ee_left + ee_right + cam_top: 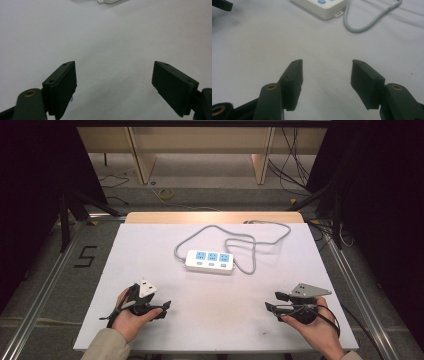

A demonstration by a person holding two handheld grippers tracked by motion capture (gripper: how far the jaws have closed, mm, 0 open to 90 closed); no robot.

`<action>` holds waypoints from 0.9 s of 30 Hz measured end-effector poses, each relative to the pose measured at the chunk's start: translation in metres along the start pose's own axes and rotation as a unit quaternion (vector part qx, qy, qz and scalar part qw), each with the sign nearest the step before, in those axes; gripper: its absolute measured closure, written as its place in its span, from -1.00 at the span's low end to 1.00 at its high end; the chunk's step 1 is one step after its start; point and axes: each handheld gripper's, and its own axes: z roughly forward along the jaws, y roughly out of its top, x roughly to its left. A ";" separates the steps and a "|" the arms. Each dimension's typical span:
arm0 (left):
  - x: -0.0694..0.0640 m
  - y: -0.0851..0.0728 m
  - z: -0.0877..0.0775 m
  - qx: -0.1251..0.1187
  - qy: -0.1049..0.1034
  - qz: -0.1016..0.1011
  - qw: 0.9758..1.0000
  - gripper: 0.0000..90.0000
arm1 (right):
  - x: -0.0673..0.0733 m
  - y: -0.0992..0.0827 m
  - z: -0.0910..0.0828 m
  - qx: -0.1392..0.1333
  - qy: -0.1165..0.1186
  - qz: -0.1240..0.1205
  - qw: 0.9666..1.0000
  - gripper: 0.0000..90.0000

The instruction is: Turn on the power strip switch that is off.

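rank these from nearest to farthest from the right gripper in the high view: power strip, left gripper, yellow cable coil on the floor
From the right gripper, at the table's near right:
1. Power strip, mid-table, up and to its left.
2. Left gripper, near left, across the table.
3. Yellow cable coil, on the floor beyond the far edge.

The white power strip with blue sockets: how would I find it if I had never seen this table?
Start at the pale rectangular table top and look past its middle, toward the far edge. There lies the white power strip with blue sockets, a flat oblong box. Its three blue sockets in a row and the grey cable looping behind it set it apart from the black grippers nearer the person.
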 end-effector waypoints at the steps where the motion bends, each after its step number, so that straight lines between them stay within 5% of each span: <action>1: 0.000 0.000 0.000 -0.001 0.000 0.000 1.000 -0.56 | 0.000 0.001 -0.001 0.001 0.000 -0.003 1.000 0.00; 9: -0.001 0.000 0.000 -0.001 0.000 -0.001 1.000 -0.56 | 0.003 0.006 -0.001 0.023 -0.004 -0.008 1.000 0.23; 22: 0.001 0.000 0.001 0.000 0.003 -0.001 1.000 -0.57 | 0.005 0.014 -0.001 0.051 -0.009 -0.031 0.998 1.00; 27: 0.001 0.000 0.000 -0.004 0.005 -0.003 1.000 -0.57 | 0.005 0.018 -0.002 0.061 -0.012 -0.031 0.998 1.00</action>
